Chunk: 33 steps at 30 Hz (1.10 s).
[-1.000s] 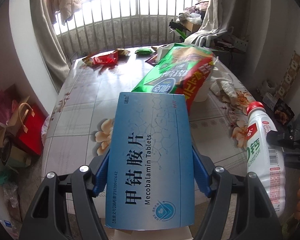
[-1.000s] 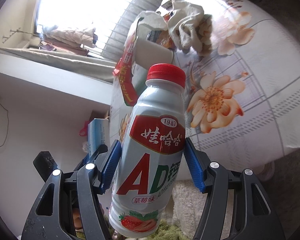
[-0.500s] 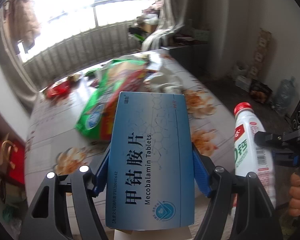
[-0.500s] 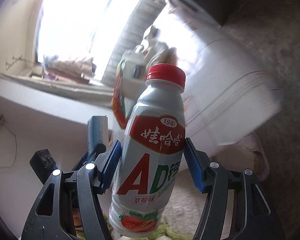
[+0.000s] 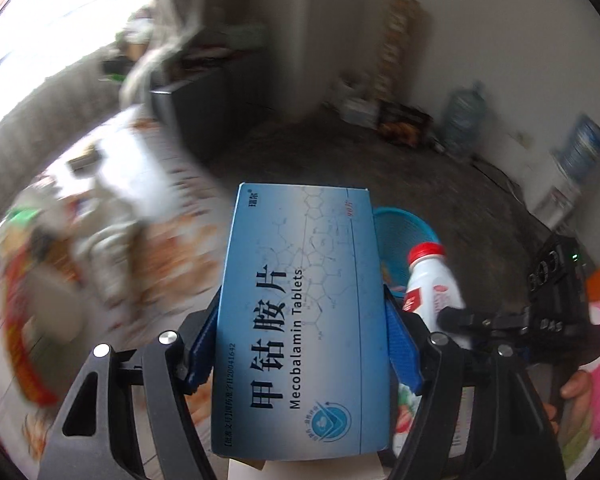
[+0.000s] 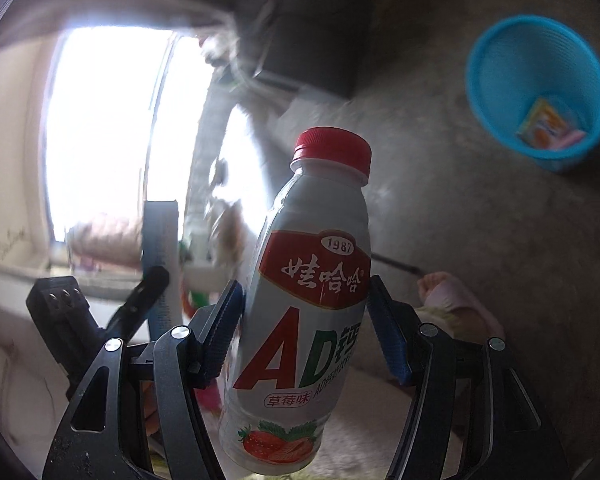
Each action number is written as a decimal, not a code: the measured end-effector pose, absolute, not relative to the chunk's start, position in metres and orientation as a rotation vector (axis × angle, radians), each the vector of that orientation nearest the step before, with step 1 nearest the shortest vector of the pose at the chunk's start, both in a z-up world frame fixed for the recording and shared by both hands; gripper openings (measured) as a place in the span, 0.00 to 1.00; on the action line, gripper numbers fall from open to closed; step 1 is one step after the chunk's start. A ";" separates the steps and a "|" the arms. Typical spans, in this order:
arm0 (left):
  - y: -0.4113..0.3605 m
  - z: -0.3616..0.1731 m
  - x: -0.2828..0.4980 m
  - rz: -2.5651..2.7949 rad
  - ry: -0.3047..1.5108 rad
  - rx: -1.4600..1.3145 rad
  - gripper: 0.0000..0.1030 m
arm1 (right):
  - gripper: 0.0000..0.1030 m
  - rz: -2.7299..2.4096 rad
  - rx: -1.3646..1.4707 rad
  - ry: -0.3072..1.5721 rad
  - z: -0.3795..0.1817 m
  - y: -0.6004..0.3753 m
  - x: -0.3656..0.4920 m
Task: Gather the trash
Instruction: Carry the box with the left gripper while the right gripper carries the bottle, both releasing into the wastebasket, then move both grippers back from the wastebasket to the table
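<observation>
The left gripper clamps a blue tablet box upright; the right gripper pinches a strawberry drink bottle. Both are carried as trash, likely for the blue bin on the floor.

Blue tablet box, red-capped white bottle, blue bin, seemingly floor-standing

L gripper angled steeply down, both blue pads pressed on sides of a flat box. R gripper tilted slightly down, rolled, pads clamped on a bottle. Fingers of the person's R hand wrap its handle, seen from L cam
</observation>
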<state>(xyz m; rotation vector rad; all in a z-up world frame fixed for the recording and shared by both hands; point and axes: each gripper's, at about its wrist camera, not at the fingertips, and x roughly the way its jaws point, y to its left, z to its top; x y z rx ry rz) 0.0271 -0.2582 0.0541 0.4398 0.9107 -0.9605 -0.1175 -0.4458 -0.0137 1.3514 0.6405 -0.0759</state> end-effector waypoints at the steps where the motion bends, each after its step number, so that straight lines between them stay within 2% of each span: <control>1: -0.277 0.050 0.025 -0.990 0.926 0.457 0.67 | 0.58 -0.097 1.370 0.632 -0.019 -0.453 -0.123; 10: -0.431 -0.018 0.007 -1.160 1.143 0.633 0.67 | 0.58 -0.292 1.574 0.535 -0.075 -0.525 -0.166; 17: -0.524 -0.078 0.015 -1.142 1.270 0.682 0.68 | 0.59 -0.329 1.761 0.462 -0.138 -0.581 -0.157; 19: -0.545 -0.090 0.017 -1.126 1.302 0.670 0.79 | 0.61 -0.365 1.841 0.433 -0.165 -0.597 -0.151; 20: -0.550 -0.093 0.018 -1.113 1.304 0.662 0.82 | 0.62 -0.396 1.875 0.434 -0.178 -0.604 -0.150; 25: -0.546 -0.083 0.026 -1.103 1.305 0.585 0.82 | 0.63 -0.494 1.938 0.435 -0.211 -0.611 -0.157; 33: -0.518 -0.042 0.027 -1.138 1.180 0.580 0.82 | 0.63 -0.484 1.880 0.452 -0.199 -0.592 -0.168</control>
